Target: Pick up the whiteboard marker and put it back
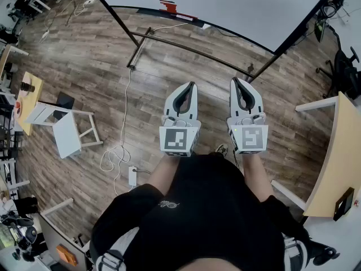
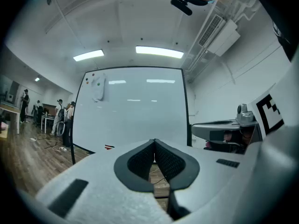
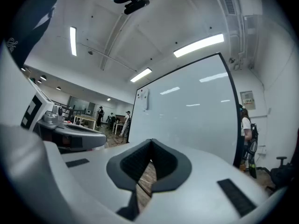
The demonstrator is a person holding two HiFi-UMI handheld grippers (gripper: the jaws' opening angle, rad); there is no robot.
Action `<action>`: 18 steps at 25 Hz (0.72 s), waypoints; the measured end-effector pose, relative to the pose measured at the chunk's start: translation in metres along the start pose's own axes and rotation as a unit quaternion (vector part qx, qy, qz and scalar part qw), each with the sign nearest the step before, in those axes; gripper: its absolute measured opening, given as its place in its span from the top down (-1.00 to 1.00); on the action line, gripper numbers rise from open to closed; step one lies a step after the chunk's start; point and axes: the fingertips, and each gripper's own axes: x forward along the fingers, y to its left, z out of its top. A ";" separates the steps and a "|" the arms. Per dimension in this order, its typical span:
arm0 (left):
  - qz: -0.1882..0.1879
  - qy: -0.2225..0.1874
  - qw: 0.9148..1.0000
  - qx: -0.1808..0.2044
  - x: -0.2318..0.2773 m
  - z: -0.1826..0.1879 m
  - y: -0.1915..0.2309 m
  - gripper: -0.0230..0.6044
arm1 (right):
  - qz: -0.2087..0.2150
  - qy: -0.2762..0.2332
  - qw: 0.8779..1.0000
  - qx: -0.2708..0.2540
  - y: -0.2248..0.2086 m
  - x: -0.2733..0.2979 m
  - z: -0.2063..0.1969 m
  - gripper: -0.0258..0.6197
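Observation:
A big whiteboard [image 1: 225,4] on a black stand fills the space in front of me; it also shows in the left gripper view [image 2: 135,106] and the right gripper view [image 3: 187,111]. A small red thing [image 1: 167,5] lies at its lower edge, seen as a red speck [image 2: 109,147] from the left gripper; I cannot tell whether it is the marker. My left gripper [image 1: 192,84] and right gripper [image 1: 236,80] are held level side by side, well short of the board. Both are shut with nothing between the jaws, tips meeting on the left gripper [image 2: 154,140] and the right gripper [image 3: 151,140].
The stand's black floor bar [image 1: 192,49] crosses ahead of the grippers. A white stool [image 1: 62,126] stands at the left, and a cable with a power strip [image 1: 132,176] lies on the wood floor. A desk [image 1: 333,157] is at the right. People stand far off [image 2: 63,115].

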 end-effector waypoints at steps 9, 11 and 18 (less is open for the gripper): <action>-0.015 -0.004 1.000 0.002 -0.016 -0.011 0.060 0.91 | -0.002 0.002 1.000 -0.005 0.067 0.040 -0.004 0.91; -0.018 -0.005 1.000 -0.001 -0.017 -0.013 0.072 0.91 | -0.002 0.006 1.000 -0.011 0.075 0.049 -0.005 0.91; -0.023 0.016 1.000 -0.008 -0.032 -0.035 0.118 0.91 | 0.009 0.036 0.999 -0.007 0.118 0.084 -0.019 0.91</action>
